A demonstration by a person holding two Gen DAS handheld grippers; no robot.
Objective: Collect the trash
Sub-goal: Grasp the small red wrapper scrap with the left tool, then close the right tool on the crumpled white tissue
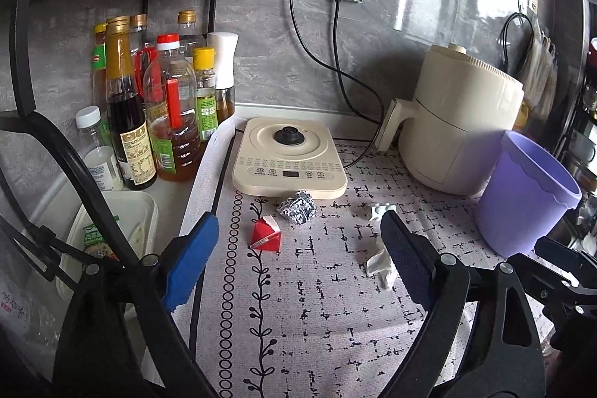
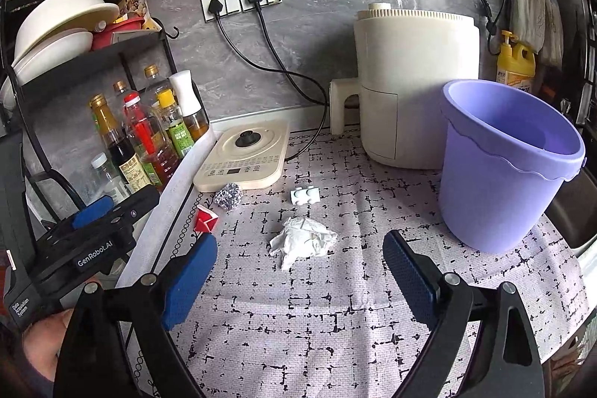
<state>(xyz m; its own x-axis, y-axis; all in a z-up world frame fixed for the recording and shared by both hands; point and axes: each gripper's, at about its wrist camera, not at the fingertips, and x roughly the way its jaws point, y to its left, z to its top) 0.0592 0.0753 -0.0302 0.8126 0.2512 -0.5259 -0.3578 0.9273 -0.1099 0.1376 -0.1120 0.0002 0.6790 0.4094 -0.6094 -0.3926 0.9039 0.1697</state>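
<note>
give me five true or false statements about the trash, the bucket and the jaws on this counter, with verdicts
1. The lilac plastic bucket lies tipped on its side. False: it stands upright.
2. The crumpled white tissue lies on the patterned mat. True.
3. The right gripper holds the tissue. False: its jaws are open and empty.
4. The crumpled silver foil ball sits just in front of the cream kettle base. True.
5. The small red folded carton is inside the bucket. False: it lies on the mat.

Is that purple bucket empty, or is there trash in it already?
Seemingly empty: the bucket stands upright, and the right view shows only bare inner wall; its bottom is hidden.
</note>
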